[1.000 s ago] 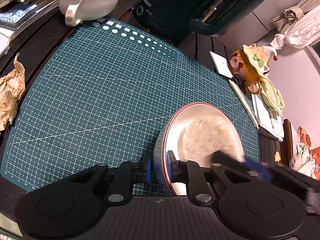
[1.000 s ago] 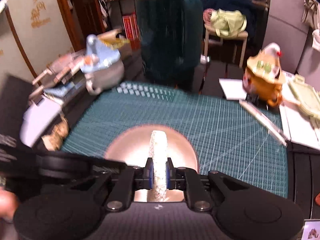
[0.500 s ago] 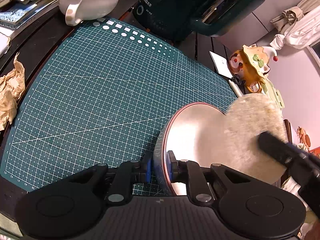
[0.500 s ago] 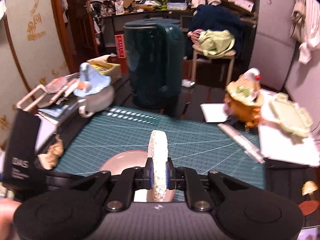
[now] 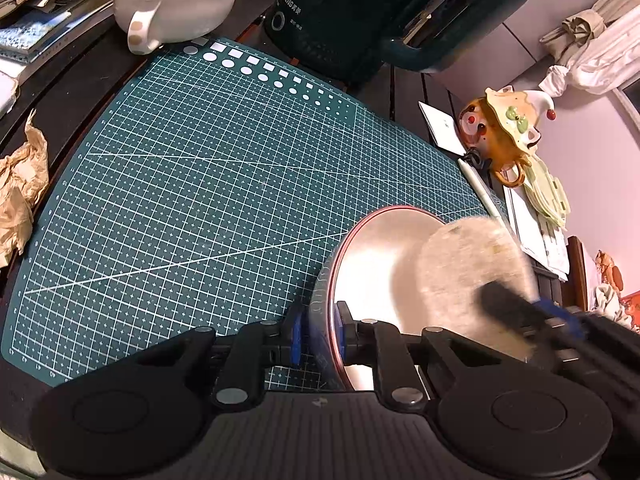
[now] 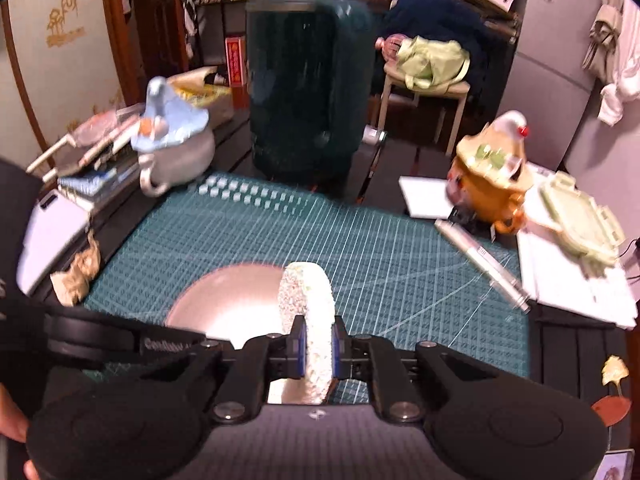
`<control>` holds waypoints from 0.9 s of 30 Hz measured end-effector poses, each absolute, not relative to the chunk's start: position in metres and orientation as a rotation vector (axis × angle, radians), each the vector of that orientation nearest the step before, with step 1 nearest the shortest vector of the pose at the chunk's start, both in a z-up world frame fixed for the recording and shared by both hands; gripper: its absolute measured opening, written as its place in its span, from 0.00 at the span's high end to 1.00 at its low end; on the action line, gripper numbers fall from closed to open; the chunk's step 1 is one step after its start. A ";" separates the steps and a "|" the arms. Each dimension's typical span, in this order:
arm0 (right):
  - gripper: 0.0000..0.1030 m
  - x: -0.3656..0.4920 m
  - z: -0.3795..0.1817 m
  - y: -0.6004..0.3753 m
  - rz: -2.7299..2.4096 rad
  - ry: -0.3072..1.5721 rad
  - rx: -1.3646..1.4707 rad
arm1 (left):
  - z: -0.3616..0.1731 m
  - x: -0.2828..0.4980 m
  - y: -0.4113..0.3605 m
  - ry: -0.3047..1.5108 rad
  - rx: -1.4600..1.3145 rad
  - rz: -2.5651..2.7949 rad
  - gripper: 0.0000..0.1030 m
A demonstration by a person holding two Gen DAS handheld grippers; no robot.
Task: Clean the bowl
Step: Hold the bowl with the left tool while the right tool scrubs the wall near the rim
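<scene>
1. Pinching the near rim of the bowl (image 5: 384, 264), the left gripper (image 5: 318, 334) has one finger inside the wall and one outside, pressed together on it. The bowl looks like thin metal with a reddish lip: light, stiff and probably slick, so the rim is the sensible place to hold; a grip on the smooth curved wall would likely slide.

2. The left gripper reaches in low and nearly level from the near edge, holding the bowl tipped so its hollow faces the right side.

3. The right gripper (image 6: 318, 350) is clamped on a round white scrubbing pad (image 6: 306, 320), held on edge between the fingers. The pad looks soft and springy, so it should squash under pressure rather than scratch.

4. In the left view the pad sits at the bowl's far-right rim, blurred; whether it touches the metal I cannot tell. The right gripper points forward and slightly down over the bowl.

5. The bowl is at the near edge of the green cutting mat (image 5: 200, 184).

6. Beyond the mat stand a white teapot (image 5: 176, 0) and a dark green kettle (image 6: 306, 92).
</scene>
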State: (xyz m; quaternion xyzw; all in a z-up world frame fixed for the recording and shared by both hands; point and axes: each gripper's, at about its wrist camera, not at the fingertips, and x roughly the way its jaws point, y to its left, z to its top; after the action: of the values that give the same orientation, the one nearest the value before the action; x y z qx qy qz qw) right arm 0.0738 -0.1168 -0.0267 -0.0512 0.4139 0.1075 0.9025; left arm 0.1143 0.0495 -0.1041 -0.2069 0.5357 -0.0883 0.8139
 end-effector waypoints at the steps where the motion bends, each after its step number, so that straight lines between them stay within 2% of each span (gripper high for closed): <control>1: 0.90 0.073 -0.023 -0.119 0.222 0.846 -0.097 | -0.104 0.115 0.050 1.138 -0.444 -0.190 0.86; 7: 0.90 0.072 -0.014 -0.126 0.229 0.825 -0.044 | -0.092 0.118 0.059 1.056 -0.458 -0.202 0.85; 11: 0.90 0.070 -0.013 -0.125 0.238 0.822 -0.046 | -0.085 0.109 0.054 1.092 -0.405 -0.185 0.70; 16: 0.89 0.071 -0.012 -0.127 0.241 0.819 -0.035 | -0.087 0.093 0.046 1.132 -0.337 -0.196 0.67; 17: 0.89 0.071 -0.012 -0.128 0.241 0.819 -0.033 | -0.086 0.092 0.043 1.130 -0.318 -0.200 0.67; 18: 0.89 0.071 -0.012 -0.128 0.241 0.820 -0.031 | -0.085 0.092 0.041 1.123 -0.311 -0.211 0.75; 20: 0.89 0.071 -0.012 -0.128 0.242 0.821 -0.029 | -0.085 0.095 0.040 1.108 -0.319 -0.212 0.78; 24: 0.89 0.071 -0.015 -0.127 0.252 0.826 -0.027 | -0.090 0.108 0.044 1.075 -0.350 -0.200 0.92; 27: 0.89 0.071 -0.017 -0.125 0.260 0.830 -0.027 | -0.094 0.119 0.046 1.029 -0.339 -0.235 0.90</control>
State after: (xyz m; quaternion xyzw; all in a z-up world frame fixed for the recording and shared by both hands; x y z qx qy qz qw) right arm 0.0714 -0.1254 -0.0171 -0.0131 0.4019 0.1259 0.9069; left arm 0.1193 0.0459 -0.0939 -0.1610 0.4887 -0.1118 0.8501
